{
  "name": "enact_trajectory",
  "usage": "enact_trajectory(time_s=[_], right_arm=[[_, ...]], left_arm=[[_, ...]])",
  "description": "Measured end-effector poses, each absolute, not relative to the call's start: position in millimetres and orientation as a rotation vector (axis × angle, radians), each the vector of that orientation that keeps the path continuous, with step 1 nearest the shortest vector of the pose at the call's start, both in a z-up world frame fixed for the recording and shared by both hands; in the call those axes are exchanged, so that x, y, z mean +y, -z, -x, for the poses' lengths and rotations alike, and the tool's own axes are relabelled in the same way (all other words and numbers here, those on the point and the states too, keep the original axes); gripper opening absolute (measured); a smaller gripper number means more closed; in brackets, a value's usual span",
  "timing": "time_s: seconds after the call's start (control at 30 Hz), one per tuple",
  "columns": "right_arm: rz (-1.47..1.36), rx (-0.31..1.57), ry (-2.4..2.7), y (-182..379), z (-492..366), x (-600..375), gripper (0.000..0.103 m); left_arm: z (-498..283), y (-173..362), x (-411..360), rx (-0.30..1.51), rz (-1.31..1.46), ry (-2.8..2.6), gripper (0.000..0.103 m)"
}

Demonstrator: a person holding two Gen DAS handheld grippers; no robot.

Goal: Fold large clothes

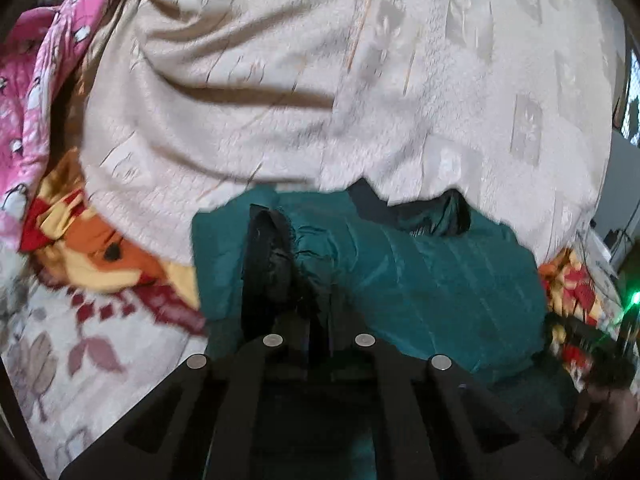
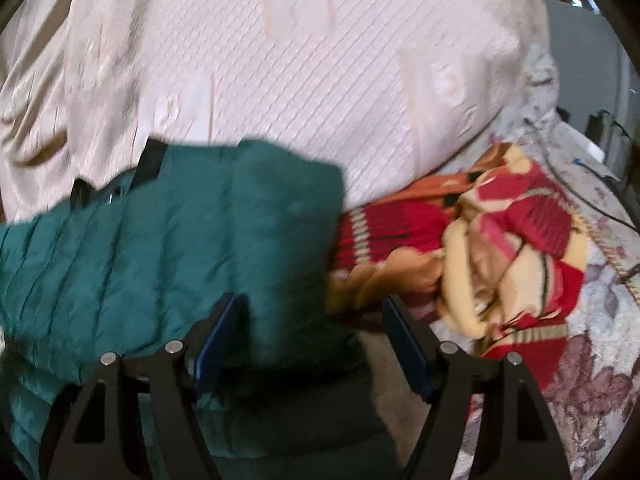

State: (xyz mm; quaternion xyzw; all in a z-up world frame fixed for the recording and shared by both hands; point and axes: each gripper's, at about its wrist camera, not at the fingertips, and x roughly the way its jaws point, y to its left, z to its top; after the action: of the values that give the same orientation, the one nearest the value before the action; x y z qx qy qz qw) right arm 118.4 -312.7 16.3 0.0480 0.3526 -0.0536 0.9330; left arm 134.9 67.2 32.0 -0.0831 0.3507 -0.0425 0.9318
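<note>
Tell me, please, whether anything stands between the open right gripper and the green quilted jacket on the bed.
Nothing visible does. The right gripper is open with the edge of the green quilted jacket already between its blue pads. The red and orange blanket lies off to the side, not in the way.

- The left gripper (image 1: pixel 318 332), jaws closed, pinches a black-trimmed fold of the quilted teal jacket (image 1: pixel 440 280).
- Beyond the jacket lies a cream patterned bedspread (image 1: pixel 320 80).
- A pink printed cloth (image 1: pixel 40 80) sits far left.
</note>
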Motion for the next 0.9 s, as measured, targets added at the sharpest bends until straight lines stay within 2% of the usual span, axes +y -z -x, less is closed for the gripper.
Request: enact_trajectory(time_s=[0.07,0.13,0.17,0.23,0.3,0.33,0.37,0.4,0.6,0.77,0.83,0.87,0.9], right_arm=[[-0.097,0.704,0.139,-20,-117,-316,0.077],[-0.09,0.688,0.155,-25,-118,-316,0.077],[-0.085,0.675,0.162,-27,-118,-316,0.077],[-0.092,0.646,0.173,-37,-118,-317,0.075],[-0.112,0.59,0.166,-47,-120,-316,0.067],[-0.115,0.587,0.129,-50,-126,-312,0.058],[-0.104,0.598,0.079,-50,-134,-303,0.05],[-0.081,0.606,0.039,-48,-142,-292,0.048],[-0.05,0.78,0.002,-3,-196,-267,0.049],[-0.08,0.846,-0.044,14,-209,-269,0.051],[-0.069,0.842,-0.043,15,-209,-266,0.056],[-0.066,0.841,-0.045,16,-209,-265,0.063],[-0.064,0.841,-0.051,17,-210,-263,0.067]], left_arm=[[-139,-14,70,0.805,0.16,0.051,0.002],[-144,-9,81,0.831,0.208,0.022,0.009],[-141,-13,90,0.808,0.239,-0.007,0.014],[-136,-30,107,0.706,0.289,-0.117,0.016],[-129,-48,111,0.575,0.307,-0.186,0.016],[-129,-53,105,0.542,0.284,-0.16,0.016],[-134,-54,95,0.54,0.249,-0.111,0.016],[-139,-52,83,0.56,0.209,-0.063,0.016],[-175,17,46,0.86,0.038,-0.031,0.016],[-175,25,47,0.885,0.006,-0.066,0.022],[-175,27,49,0.887,0.019,-0.066,0.025],[-175,28,51,0.888,0.026,-0.083,0.033],[-175,28,54,0.89,0.038,-0.084,0.035]])
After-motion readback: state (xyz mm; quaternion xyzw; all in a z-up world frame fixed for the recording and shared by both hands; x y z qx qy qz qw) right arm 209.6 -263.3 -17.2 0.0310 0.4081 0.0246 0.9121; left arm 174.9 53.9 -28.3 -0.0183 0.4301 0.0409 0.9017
